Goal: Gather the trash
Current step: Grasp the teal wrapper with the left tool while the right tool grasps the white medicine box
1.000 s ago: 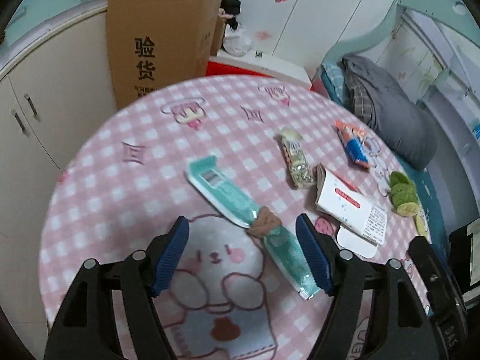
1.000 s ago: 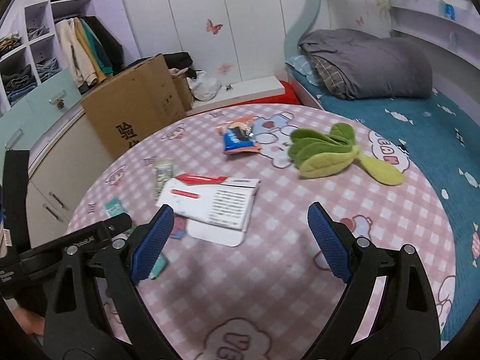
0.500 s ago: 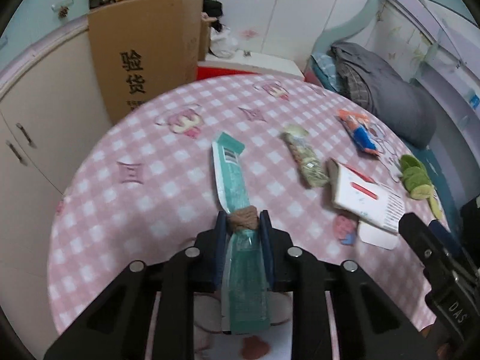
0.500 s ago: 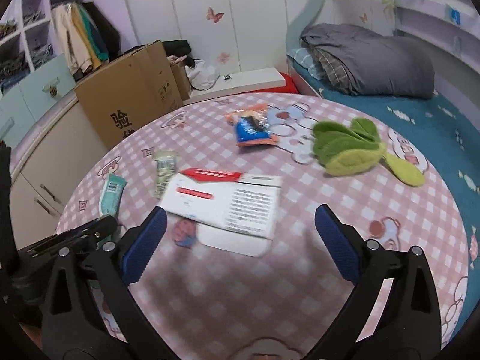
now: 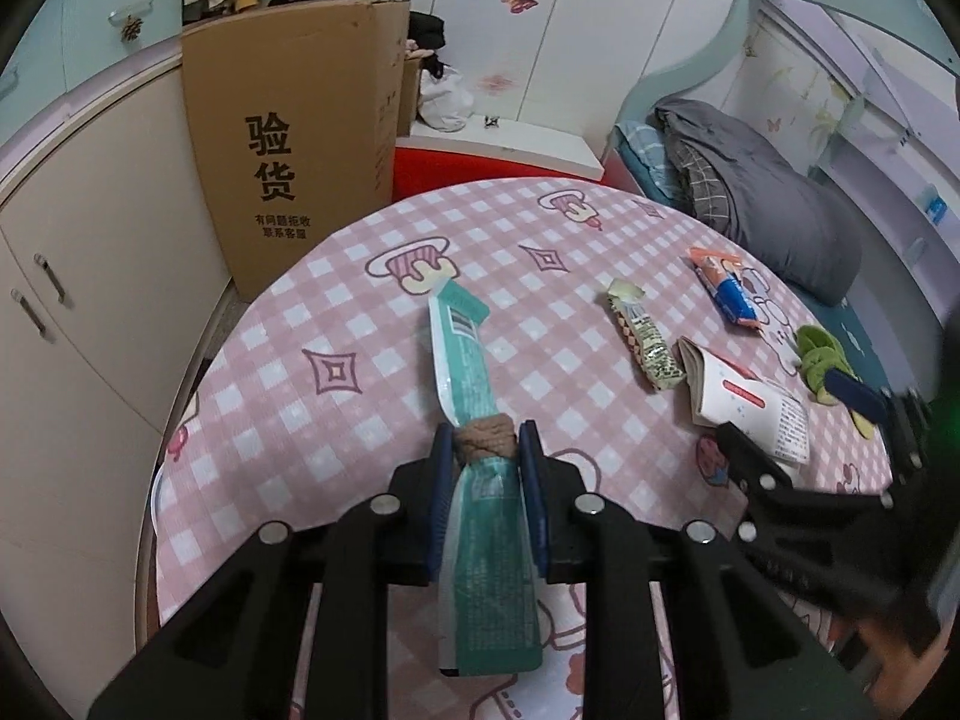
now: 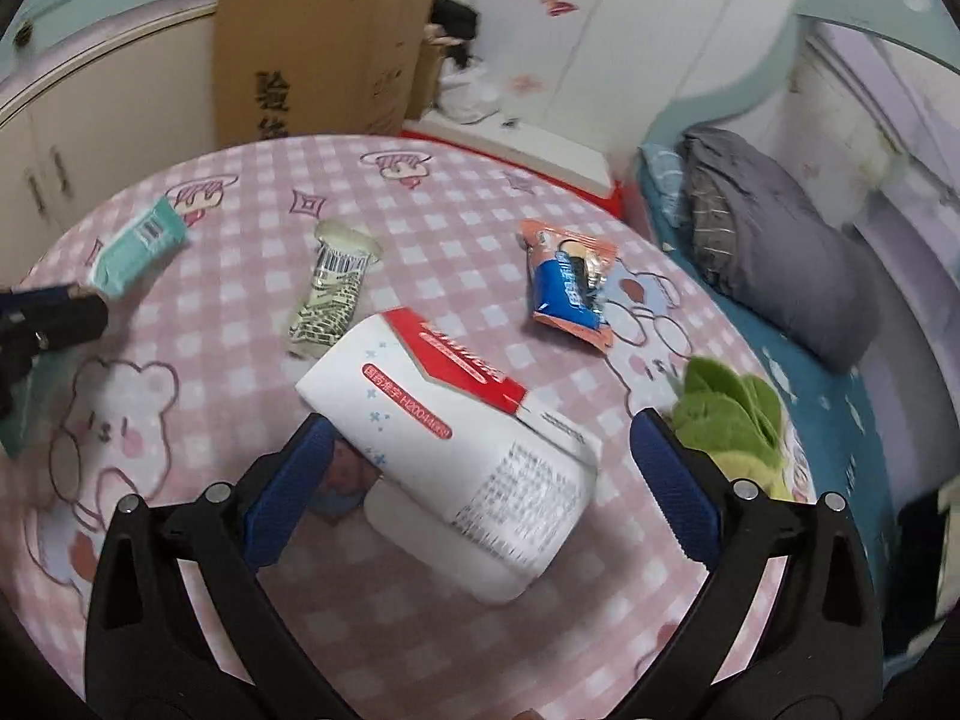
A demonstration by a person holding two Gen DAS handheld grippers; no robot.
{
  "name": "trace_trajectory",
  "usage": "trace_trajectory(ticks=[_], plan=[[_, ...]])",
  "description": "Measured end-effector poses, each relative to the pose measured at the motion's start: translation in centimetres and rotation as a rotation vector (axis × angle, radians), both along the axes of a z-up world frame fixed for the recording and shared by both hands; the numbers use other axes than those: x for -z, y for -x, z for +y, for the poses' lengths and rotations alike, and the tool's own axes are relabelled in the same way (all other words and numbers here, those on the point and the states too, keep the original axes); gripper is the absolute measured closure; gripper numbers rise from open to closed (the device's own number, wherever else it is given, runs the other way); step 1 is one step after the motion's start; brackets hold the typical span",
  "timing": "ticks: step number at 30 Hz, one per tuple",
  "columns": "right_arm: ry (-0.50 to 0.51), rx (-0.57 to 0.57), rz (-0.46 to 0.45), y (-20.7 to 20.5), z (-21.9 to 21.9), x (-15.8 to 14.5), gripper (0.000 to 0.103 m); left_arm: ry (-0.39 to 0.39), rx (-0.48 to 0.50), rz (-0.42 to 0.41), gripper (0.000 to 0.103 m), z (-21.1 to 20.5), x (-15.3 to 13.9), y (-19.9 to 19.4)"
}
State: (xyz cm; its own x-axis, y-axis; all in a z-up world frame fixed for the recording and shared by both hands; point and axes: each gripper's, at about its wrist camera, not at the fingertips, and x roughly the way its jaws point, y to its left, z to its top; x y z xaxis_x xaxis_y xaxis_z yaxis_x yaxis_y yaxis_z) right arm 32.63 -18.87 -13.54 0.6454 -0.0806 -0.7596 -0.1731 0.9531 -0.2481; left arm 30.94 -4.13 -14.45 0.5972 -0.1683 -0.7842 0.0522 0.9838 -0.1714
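My left gripper is shut on a long teal wrapper with a brown band at its middle, lifted off the pink checked tablecloth. The right wrist view shows that wrapper's far end at the left. My right gripper stands wide open around a white and red paper package, its pads clear of it. A green patterned snack wrapper and an orange and blue snack wrapper lie farther back on the table.
A green plush toy lies at the table's right edge. A tall cardboard box stands behind the table by cream cabinets. A bed with a grey blanket is on the right.
My left gripper closed on the teal wrapper and lifted it. My right gripper rolled and moved in over the white and red package, which now lies between its open fingers.
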Motion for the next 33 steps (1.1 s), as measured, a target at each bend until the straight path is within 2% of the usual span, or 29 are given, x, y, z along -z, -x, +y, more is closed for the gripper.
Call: trace_trajectory(ticks=[5,7,8,9,10,16,20,24,28,33], plan=[[-0.156,-0.008,0.095,-2.3,-2.2,1.2,0.007,0.004,0.026,-0.002,0.082,0.1,-0.1,0.0],[-0.160,-0.003,0.088,-2.4,-2.3,1.3,0.009,0.002,0.033,0.002,0.082,0.3,0.0,0.1],[-0.162,-0.005,0.083,-2.4,-2.2,1.3,0.016,0.000,0.037,0.002,0.082,0.3,0.0,0.2],[-0.166,-0.009,0.079,-2.2,-2.0,1.2,0.028,0.000,0.039,0.002,0.082,0.3,0.1,0.2],[-0.174,-0.009,0.079,-2.1,-1.9,1.1,0.033,0.001,0.042,0.003,0.082,0.4,0.0,0.3],[-0.203,0.014,0.080,-0.9,-1.6,0.1,0.045,0.018,0.049,-0.003,0.082,0.8,-0.5,1.0],[-0.269,0.023,0.053,1.0,-1.2,-1.3,0.059,0.037,0.059,-0.017,0.082,1.4,-1.2,1.7],[-0.271,0.011,0.018,2.6,0.7,-3.1,0.063,0.065,0.054,-0.027,0.082,2.4,-2.0,2.4],[-0.326,-0.032,0.004,3.8,3.4,-4.7,0.064,0.079,0.038,-0.046,0.082,4.4,-2.8,3.4],[-0.385,-0.137,-0.016,5.2,9.5,-6.4,0.065,0.106,-0.008,-0.073,0.082,8.8,-3.8,5.0]])
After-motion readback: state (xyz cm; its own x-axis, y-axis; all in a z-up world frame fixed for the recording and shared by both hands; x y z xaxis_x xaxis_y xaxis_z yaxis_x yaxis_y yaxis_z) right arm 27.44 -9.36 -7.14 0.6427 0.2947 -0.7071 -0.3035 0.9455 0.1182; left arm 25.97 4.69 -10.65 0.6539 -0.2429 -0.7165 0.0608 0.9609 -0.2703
